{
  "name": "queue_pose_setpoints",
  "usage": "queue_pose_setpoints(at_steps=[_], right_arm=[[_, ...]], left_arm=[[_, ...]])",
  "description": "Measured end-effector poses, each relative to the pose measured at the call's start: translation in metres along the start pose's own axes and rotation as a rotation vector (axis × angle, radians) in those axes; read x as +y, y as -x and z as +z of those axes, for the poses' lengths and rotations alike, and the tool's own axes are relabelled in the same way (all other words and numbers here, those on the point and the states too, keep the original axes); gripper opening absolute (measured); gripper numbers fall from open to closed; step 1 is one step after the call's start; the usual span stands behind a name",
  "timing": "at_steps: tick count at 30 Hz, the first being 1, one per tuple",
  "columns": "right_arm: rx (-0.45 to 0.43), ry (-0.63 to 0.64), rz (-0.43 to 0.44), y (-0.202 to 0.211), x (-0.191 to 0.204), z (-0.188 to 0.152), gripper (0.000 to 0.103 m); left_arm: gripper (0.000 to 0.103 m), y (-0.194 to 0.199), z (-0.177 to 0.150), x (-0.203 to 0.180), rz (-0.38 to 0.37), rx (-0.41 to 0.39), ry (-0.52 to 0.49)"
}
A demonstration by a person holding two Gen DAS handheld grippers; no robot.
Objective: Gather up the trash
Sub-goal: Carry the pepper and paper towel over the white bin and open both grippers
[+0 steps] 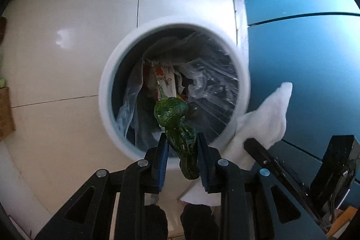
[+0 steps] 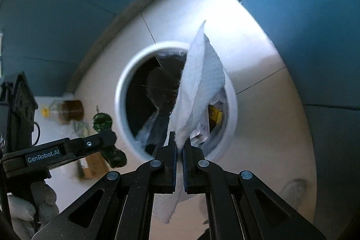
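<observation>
Left hand-held gripper (image 1: 182, 154) pinches your pepper (image 1: 177, 125), right hand-held gripper (image 2: 179, 147) pinches tissue (image 2: 198, 87); both hang over the bin (image 1: 108, 91) ahead, so only dropping remains

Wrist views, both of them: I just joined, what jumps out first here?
The round white trash bin fills the centre of both views, lined with a clear bag and already holding wrappers. Over its near rim, the left gripper holds a crumpled green wrapper between its fingers. The right gripper is shut on a white paper towel standing up across the bin's mouth.
</observation>
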State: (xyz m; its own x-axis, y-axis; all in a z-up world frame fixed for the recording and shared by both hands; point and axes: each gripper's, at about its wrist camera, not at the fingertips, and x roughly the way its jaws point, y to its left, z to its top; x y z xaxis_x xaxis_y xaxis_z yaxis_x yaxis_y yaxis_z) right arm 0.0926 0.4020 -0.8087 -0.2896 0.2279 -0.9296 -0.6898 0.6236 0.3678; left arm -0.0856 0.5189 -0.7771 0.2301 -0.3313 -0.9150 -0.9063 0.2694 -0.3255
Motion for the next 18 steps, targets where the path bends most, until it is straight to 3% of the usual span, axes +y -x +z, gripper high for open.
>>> queue_pose_setpoints(at_steps=[3, 5, 7, 8, 9, 10, 11, 13, 18], right_arm=[[0.038, 0.039, -0.021, -0.032, -0.002, 0.013, 0.005], [0.074, 0.070, -0.041, -0.052, 0.001, 0.017, 0.007], [0.091, 0.115, -0.097, -0.060, 0.004, 0.018, 0.014], [0.092, 0.124, -0.103, -0.059, 0.005, 0.019, 0.024], [0.095, 0.136, -0.121, -0.060, 0.006, 0.019, 0.035], [0.091, 0.140, -0.132, -0.055, 0.004, 0.023, 0.056], [0.083, 0.143, -0.130, -0.048, 0.001, 0.024, 0.067], [0.072, 0.145, -0.139, -0.040, 0.003, 0.023, 0.072], [0.028, 0.167, -0.195, -0.001, 0.020, 0.008, 0.102]], left_arm=[[0.024, -0.016, 0.006, 0.011, -0.019, 0.010, 0.003], [0.030, -0.020, 0.008, 0.015, 0.012, 0.009, -0.009], [0.051, -0.019, 0.009, 0.017, 0.040, -0.007, -0.022], [0.075, -0.018, 0.008, 0.019, 0.052, -0.018, -0.024], [0.093, -0.013, 0.006, 0.021, 0.072, -0.038, -0.030], [0.096, -0.010, 0.004, 0.022, 0.087, -0.053, -0.035], [0.096, -0.004, 0.001, 0.024, 0.098, -0.063, -0.038], [0.097, 0.005, -0.003, 0.027, 0.123, -0.078, -0.035], [0.097, 0.041, -0.030, 0.025, 0.246, -0.193, -0.073]])
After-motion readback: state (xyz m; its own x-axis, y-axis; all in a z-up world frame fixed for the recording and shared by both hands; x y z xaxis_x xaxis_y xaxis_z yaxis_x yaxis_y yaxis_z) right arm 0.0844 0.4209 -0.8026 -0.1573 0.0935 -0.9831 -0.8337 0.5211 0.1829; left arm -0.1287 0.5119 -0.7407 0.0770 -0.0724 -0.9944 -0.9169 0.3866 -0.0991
